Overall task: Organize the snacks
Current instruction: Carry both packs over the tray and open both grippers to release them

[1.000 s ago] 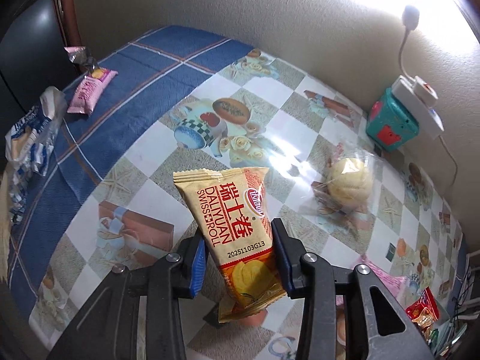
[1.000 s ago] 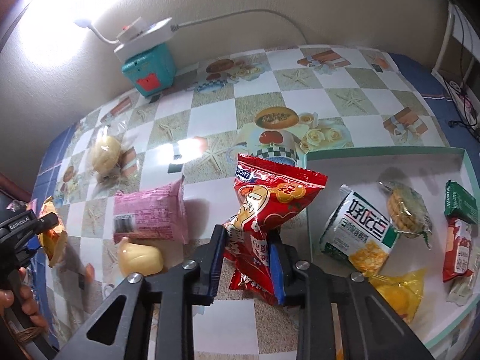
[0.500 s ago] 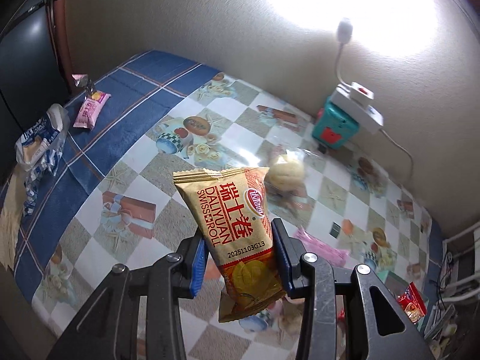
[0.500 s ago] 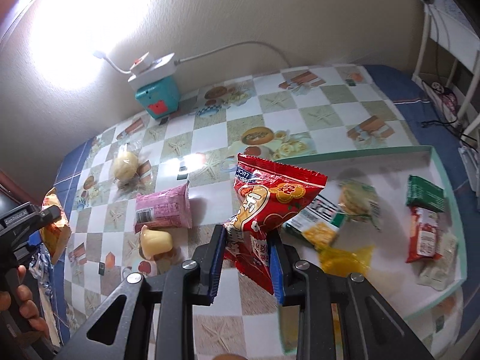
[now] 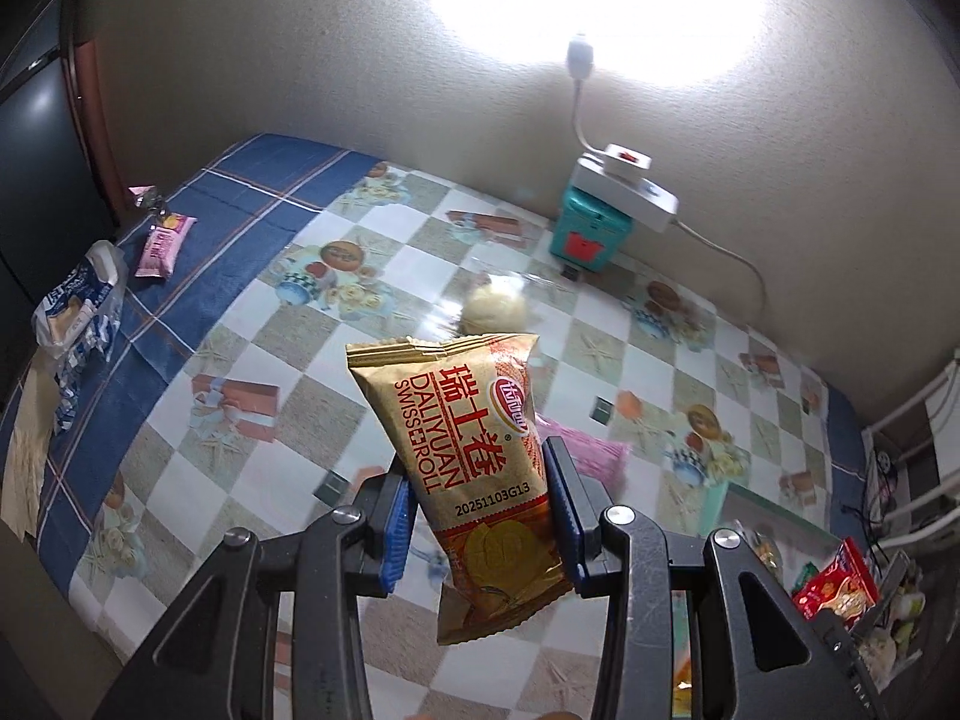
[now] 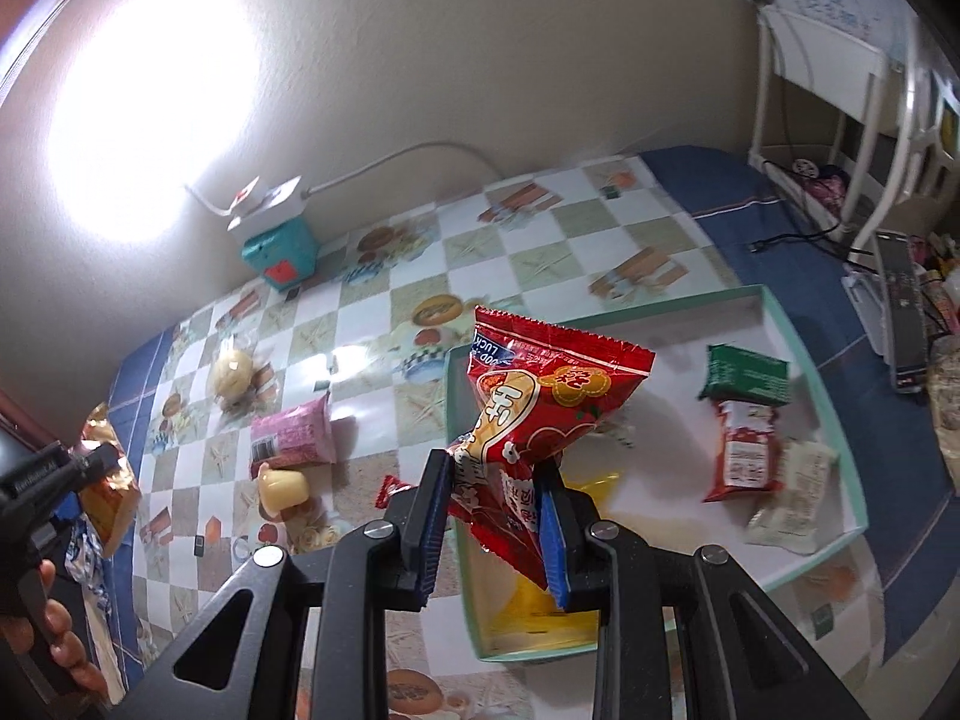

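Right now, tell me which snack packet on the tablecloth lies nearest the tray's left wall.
The pink packet, lying flat with its barcode end facing the camera. The clear-wrapped bun sits farther left; the yellow pudding cup is no packet. The tray lies to its right.

Blown-out glare on textured cream wall [image 5: 252, 54] w/ small white plug-in lamp [image 5: 579, 54], dim corners, fisheye edge warp — glossy checked tablecloth [image 6: 540, 252] reflecting, bg slightly blurred
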Demonstrator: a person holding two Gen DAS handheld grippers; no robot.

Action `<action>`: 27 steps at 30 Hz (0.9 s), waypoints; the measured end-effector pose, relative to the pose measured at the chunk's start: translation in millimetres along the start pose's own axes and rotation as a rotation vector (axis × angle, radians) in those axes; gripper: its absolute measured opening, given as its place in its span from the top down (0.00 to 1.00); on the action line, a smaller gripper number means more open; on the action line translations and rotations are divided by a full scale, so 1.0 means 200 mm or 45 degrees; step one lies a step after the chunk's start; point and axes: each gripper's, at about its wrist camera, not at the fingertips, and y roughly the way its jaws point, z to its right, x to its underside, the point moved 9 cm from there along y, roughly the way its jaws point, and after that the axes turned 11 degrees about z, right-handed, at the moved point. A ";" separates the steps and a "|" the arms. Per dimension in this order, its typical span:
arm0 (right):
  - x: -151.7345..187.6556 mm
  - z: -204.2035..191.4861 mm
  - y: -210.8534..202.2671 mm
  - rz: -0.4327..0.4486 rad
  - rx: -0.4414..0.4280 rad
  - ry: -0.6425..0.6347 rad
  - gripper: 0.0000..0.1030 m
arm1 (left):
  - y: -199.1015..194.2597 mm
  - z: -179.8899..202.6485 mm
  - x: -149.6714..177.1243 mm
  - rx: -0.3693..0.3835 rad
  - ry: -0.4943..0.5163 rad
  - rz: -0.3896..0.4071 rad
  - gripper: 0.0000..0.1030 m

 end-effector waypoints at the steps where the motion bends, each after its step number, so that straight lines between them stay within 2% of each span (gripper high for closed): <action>1: -0.01 0.02 -0.01 0.006 0.005 0.008 0.72 | -0.01 0.03 0.01 0.015 0.004 -0.003 0.60; 6: -0.07 0.17 -0.04 0.034 0.064 0.043 0.72 | -0.04 0.17 0.05 0.081 0.032 -0.010 0.60; 13: -0.12 0.40 -0.07 0.051 0.125 0.140 0.72 | -0.09 0.45 0.12 0.177 0.140 -0.022 0.60; 22: -0.13 0.64 -0.10 0.051 0.176 0.238 0.71 | -0.19 0.93 0.30 0.322 0.393 -0.022 0.60; 27: -0.13 0.73 -0.10 0.047 0.198 0.258 0.71 | -0.20 1.14 0.45 0.362 0.542 -0.040 0.60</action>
